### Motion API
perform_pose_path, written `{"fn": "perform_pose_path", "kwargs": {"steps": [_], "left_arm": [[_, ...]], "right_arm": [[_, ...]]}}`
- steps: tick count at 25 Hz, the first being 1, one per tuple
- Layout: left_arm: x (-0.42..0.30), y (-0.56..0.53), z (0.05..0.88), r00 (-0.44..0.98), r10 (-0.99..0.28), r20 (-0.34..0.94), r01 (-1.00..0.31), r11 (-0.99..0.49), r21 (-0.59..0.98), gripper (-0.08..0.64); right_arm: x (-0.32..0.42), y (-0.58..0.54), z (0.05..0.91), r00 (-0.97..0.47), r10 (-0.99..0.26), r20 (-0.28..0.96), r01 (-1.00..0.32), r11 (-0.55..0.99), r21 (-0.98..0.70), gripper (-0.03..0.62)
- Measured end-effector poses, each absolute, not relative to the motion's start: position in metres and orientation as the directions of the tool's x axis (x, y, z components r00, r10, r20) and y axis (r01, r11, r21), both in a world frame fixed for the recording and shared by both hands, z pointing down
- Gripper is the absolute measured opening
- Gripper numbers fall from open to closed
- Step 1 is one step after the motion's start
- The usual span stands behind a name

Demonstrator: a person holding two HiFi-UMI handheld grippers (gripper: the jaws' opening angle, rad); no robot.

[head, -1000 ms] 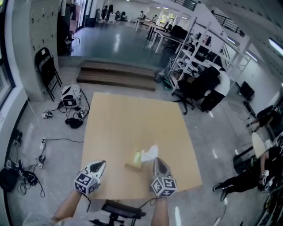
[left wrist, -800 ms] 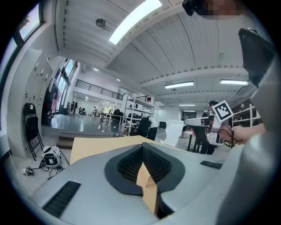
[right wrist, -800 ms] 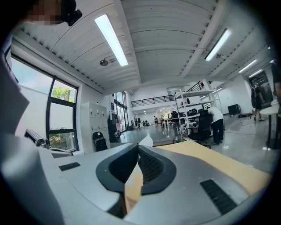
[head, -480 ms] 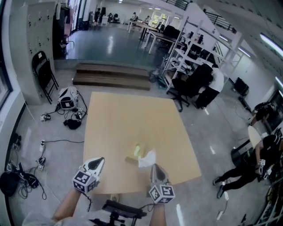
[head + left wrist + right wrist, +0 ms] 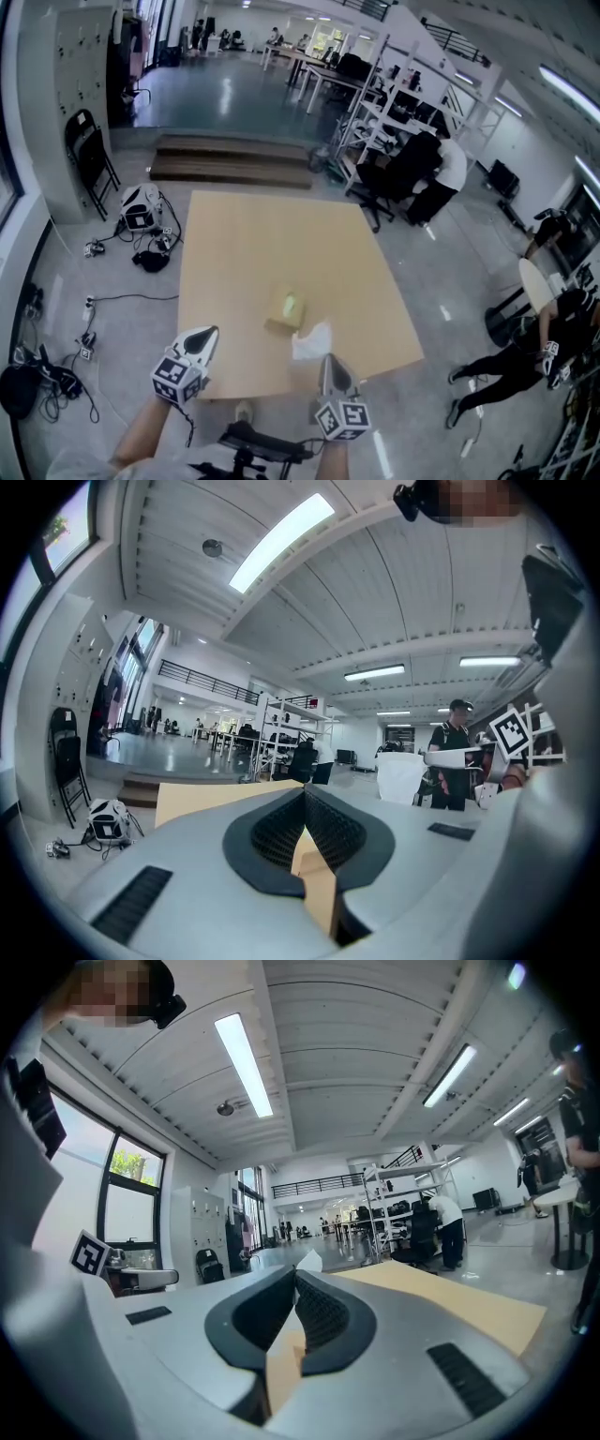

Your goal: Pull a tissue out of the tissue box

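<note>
A small yellowish tissue box [image 5: 285,310] lies on the wooden table [image 5: 262,234], near its middle front. A white tissue [image 5: 311,341] hangs clear of the box, just to its near right, with my right gripper [image 5: 328,357] shut on it. In the right gripper view only the tissue's white tip [image 5: 307,1262] pokes out above the closed right gripper [image 5: 298,1275]. My left gripper [image 5: 208,332] hovers over the table's near left edge, apart from the box, shut and holding nothing. In the left gripper view the left gripper [image 5: 305,797] is closed, and the tissue [image 5: 403,778] shows at the right.
The table's near edge runs just under both grippers. On the floor to the left lie cables, a white bag [image 5: 141,206] and a black folding chair [image 5: 89,150]. Low steps [image 5: 234,161] lie beyond the table. People and desks [image 5: 412,178] stand at the right.
My right gripper has drawn back toward the table's near edge with the tissue, which now hangs free of the box. The left gripper has shifted back a little. The box has stayed put.
</note>
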State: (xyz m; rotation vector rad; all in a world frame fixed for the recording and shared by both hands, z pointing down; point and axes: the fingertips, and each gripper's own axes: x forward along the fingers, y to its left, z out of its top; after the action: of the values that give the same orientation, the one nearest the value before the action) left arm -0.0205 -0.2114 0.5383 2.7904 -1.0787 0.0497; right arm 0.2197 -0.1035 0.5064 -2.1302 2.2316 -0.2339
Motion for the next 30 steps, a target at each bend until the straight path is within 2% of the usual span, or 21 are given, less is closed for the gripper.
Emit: {"fn": "perform_pose_path", "kwargs": {"steps": [30], "left_arm": [[-0.030,-0.190,0.535,0.759,-0.647,0.077,-0.651,-0.751,0.106,0.006]], "right_arm": [[0.204,-0.077,0.512,-0.047,-0.997,0.059,-0.992,0.040,-0.119,0.003]]}}
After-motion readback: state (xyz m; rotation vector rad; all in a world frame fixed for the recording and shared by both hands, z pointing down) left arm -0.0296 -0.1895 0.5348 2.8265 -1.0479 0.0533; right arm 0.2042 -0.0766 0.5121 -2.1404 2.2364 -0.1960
